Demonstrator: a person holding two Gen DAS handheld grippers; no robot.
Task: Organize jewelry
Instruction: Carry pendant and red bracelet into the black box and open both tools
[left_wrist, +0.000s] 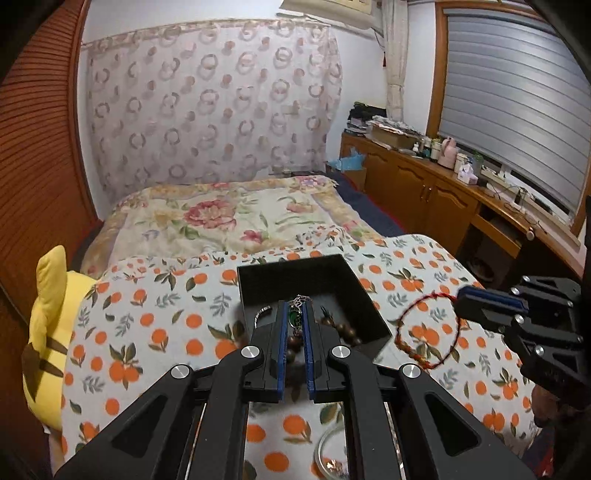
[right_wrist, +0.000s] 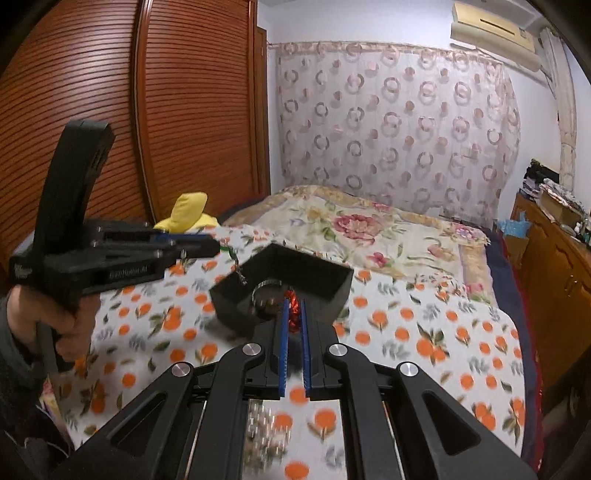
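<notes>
Red cord bracelet (left_wrist: 426, 329), light and limp, hangs pinched in the right gripper (left_wrist: 461, 295); left gripper (left_wrist: 295, 325) pinches the green pendant (left_wrist: 294, 318) over the black box (left_wrist: 332, 269).

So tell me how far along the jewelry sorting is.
Partly done. The black box already holds a wooden bead bracelet and a silvery piece. In hand: the left gripper is closed on a green pendant necklace over the box, and the right gripper pinches a red string bracelet beside it. Left: both need dropping in, plus whatever lies blurred on the bedspread below.
</notes>
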